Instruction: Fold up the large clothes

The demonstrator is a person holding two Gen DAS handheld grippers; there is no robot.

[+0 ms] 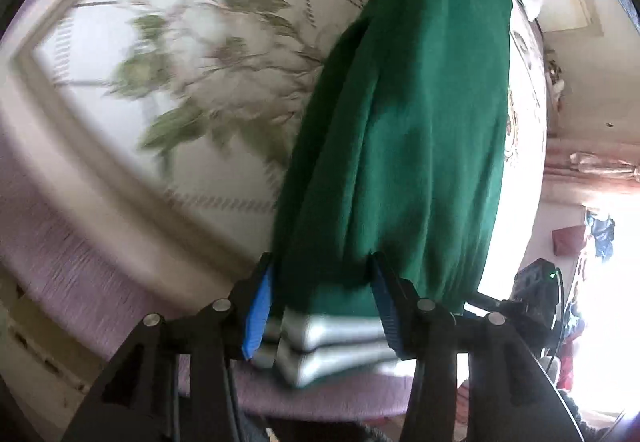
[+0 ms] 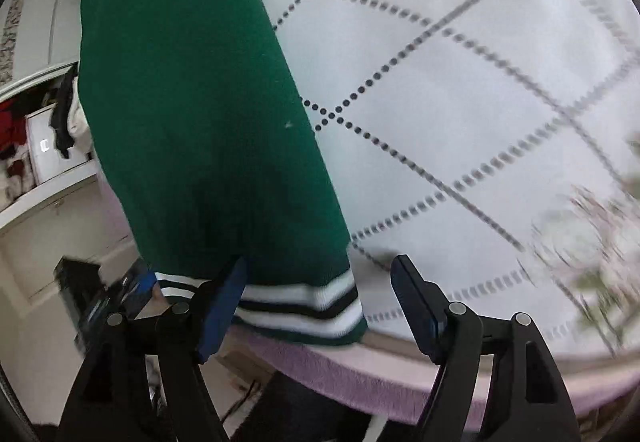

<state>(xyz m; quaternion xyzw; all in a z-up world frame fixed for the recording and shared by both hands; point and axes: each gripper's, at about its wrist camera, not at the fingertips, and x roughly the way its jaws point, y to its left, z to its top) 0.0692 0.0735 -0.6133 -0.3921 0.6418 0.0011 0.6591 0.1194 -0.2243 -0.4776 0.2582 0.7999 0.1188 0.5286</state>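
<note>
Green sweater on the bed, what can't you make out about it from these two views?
- Green sweater: far end cut off by the left wrist view's top edge.
- Floral bedspread: print motion-blurred.
- Left gripper: grip on the striped hem unclear.

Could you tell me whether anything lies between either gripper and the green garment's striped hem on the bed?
Nothing visible does. The green garment has its striped hem right at the fingertips of both: the left gripper straddles it, and the right gripper, jaws apart, has it beside its left finger.

Bright daylight, blown-out glare at right of left view, motion blur, fisheye-warped dark edges.
</note>
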